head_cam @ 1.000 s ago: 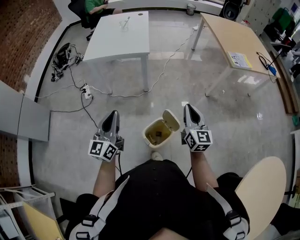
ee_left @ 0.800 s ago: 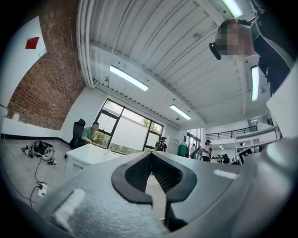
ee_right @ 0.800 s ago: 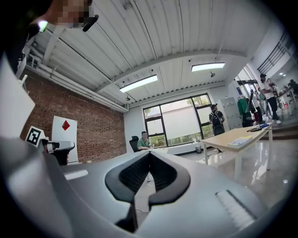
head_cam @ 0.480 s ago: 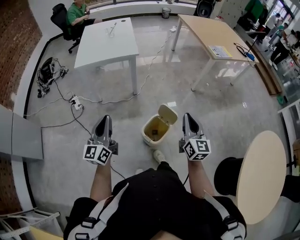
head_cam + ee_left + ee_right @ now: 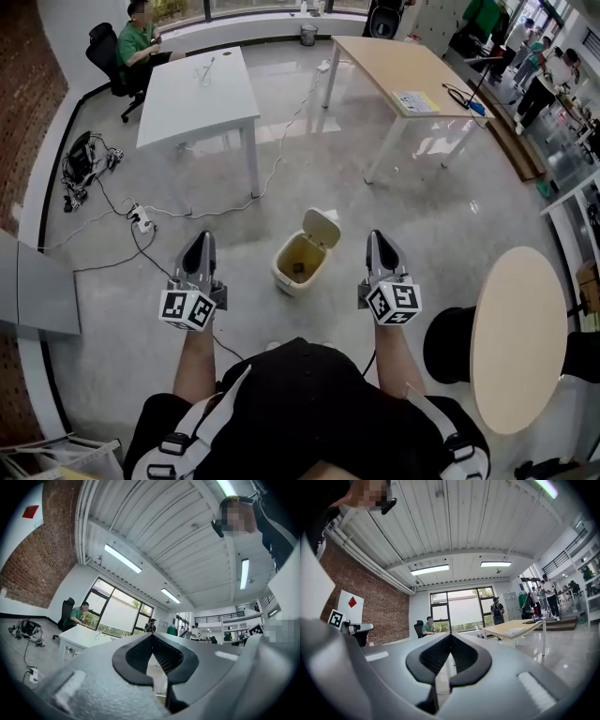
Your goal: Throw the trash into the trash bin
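Trash bin (image 5: 285,278) sat on the grey floor (image 5: 422,206) at the centre of the head view, its lid (image 5: 321,228) tipped up and back, and a small dark scrap of trash (image 5: 298,267) lay at the bottom of it. Left gripper (image 5: 199,246) was held out at the lower left of the bin and right gripper (image 5: 377,242) at its lower right, both apart from it. Each gripper's own view showed its jaws closed tip to tip with nothing between them. A white table (image 5: 197,94) stood at the upper left, a wooden table (image 5: 403,70) at the upper right, and a round tabletop (image 5: 520,337) at the right edge. A power strip with cables (image 5: 141,220) lay left of the bin.
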`<state>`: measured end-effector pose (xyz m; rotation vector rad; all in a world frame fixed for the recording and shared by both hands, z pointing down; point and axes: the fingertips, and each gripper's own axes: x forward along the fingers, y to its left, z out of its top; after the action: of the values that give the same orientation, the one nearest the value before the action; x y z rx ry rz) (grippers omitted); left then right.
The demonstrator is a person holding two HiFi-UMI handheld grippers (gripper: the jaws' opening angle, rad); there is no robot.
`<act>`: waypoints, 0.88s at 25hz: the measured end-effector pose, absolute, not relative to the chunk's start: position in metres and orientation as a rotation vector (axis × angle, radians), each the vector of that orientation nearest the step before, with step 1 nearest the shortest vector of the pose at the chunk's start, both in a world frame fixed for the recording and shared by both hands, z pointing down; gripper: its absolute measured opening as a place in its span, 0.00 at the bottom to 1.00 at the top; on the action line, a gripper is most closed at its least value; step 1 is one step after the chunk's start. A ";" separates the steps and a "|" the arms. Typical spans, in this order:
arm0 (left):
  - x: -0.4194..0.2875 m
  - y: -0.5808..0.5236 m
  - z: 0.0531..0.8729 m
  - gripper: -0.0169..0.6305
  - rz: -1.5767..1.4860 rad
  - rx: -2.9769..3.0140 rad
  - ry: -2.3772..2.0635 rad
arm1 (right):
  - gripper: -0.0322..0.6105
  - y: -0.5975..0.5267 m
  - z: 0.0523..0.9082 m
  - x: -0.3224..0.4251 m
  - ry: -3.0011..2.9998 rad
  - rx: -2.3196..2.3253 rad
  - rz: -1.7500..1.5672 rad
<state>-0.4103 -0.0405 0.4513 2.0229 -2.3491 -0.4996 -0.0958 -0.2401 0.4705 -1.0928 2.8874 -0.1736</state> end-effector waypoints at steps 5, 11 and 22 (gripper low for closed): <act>-0.383 -0.053 0.453 0.03 -0.437 2.048 -2.342 | 0.06 -0.253 0.469 -0.058 2.890 -1.114 -0.148; -0.350 -0.068 0.451 0.03 -0.400 2.062 -2.336 | 0.06 -0.274 0.471 -0.014 2.873 -1.154 -0.163; -0.329 -0.072 0.450 0.03 -0.370 2.069 -2.349 | 0.06 -0.276 0.471 -0.010 2.896 -1.088 -0.133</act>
<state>-0.3287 -0.0724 0.4504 2.0691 -2.3489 -0.3703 -0.0100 -0.2759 0.4710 -1.0881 2.8960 -0.1334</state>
